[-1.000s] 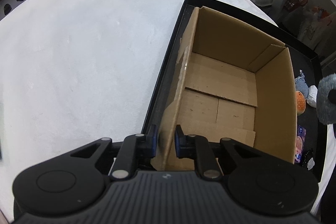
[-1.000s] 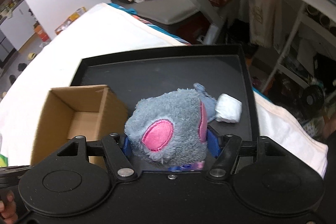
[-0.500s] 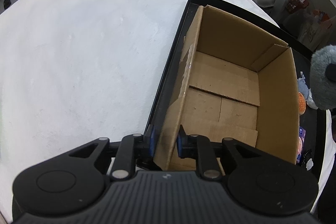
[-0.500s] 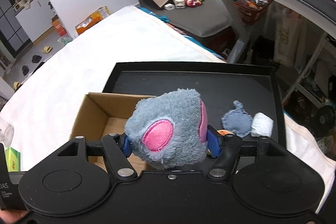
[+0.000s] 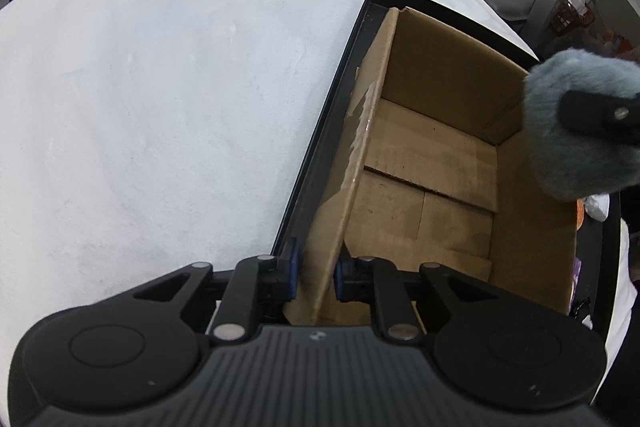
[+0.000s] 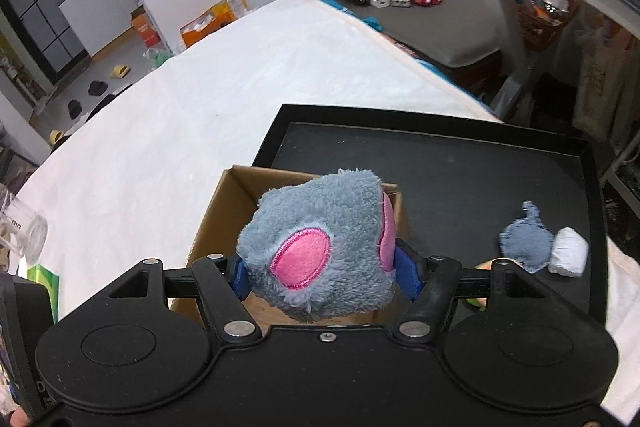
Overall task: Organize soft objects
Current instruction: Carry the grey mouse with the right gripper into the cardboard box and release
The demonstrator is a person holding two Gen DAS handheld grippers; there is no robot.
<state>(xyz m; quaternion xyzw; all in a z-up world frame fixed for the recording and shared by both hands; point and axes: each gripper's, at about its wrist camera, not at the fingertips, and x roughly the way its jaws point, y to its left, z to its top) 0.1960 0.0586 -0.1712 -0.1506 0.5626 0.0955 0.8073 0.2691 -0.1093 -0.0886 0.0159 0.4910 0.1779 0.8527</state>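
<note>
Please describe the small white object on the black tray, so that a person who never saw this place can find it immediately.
Start from the black tray on the white-covered surface; a cardboard box stands on it. On the opposite side lies a flat grey fabric piece, and the white bundle lies directly against it. It is the only white, wrapped-looking thing on the tray.

Left gripper [image 5: 314, 277] clamped; right gripper [image 6: 326, 269] gripping (jaws wide).

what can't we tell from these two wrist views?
- Plush: its underside and face, hidden by the right claw; cut by the right edge in the left view.
- Box: near wall, behind the left claw.
- Orange item: mostly hidden behind a finger.
- Tray: near part, behind the claw body.
</note>
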